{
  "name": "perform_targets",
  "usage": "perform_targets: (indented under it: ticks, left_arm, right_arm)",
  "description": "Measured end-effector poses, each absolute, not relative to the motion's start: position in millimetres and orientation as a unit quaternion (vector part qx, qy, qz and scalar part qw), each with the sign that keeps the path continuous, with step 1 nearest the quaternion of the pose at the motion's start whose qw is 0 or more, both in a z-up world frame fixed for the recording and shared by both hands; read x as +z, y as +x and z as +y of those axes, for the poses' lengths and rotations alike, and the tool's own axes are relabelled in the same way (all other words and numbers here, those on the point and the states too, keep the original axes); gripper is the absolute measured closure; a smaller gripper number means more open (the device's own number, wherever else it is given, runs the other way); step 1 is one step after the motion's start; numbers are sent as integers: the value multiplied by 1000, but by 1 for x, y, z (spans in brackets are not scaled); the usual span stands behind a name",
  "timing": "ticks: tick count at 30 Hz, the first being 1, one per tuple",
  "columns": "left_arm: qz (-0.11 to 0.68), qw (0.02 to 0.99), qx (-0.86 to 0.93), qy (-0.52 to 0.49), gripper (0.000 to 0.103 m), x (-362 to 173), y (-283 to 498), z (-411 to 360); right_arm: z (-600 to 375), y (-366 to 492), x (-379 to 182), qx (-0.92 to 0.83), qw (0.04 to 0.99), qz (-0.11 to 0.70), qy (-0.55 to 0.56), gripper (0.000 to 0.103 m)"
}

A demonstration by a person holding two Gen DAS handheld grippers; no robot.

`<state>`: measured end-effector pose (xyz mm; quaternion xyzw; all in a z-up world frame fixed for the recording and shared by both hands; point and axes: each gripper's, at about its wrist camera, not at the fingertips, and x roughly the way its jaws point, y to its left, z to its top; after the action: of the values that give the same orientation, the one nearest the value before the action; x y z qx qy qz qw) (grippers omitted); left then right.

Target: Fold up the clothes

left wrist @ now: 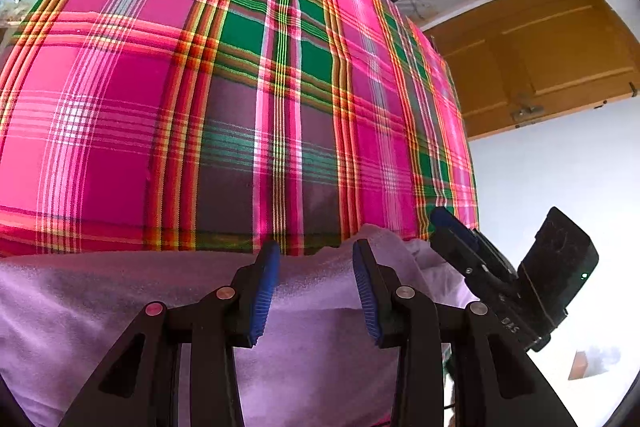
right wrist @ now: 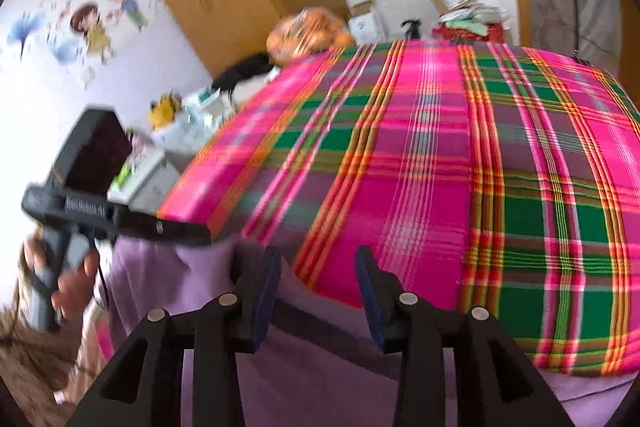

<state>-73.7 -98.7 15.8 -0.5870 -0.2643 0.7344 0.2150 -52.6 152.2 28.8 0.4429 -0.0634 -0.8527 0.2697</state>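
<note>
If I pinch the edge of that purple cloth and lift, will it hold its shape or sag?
Probably sag: the purple cloth already bunches and drapes in soft folds. Its fuzzy surface suggests the blue pads should hold it without much slip. It looks light, so it may drag across the plaid sheet.

each camera rides just behind its own tongs, looking forward and down along them, close over the lilac cloth (left wrist: 120,307) at the near edge of the plaid bedspread (left wrist: 240,87). both views share that bedspread, and each catches the other tool at its side.
</note>
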Motion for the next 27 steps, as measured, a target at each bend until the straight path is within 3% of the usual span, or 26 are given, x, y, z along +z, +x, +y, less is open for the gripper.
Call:
perform_targets:
  ticks: [6, 17, 19, 20, 21, 27]
  left_arm:
    - [-251, 229, 731, -592, 64, 16, -75, -91]
    - [-244, 230, 728, -598, 63, 16, -77, -92]
    - [-244, 231, 727, -598, 63, 15, -78, -92]
    - [-245, 231, 728, -598, 63, 15, -78, -92]
    - [-245, 231, 727, -598, 63, 15, -79, -92]
    - [-246, 230, 726, -600, 63, 13, -80, -91]
  right_arm:
    - [127, -54, 15, -814, 323, 11, 483, 63]
    - [92, -76, 5, -792, 356, 65, 492, 63]
    - [90, -82, 6, -793, 352, 66, 492, 77]
    - [91, -85, 7, -798, 347, 66, 488, 97]
    - [92, -87, 8, -803, 341, 66, 484, 101]
    - [97, -99, 17, -814, 340, 22, 472, 102]
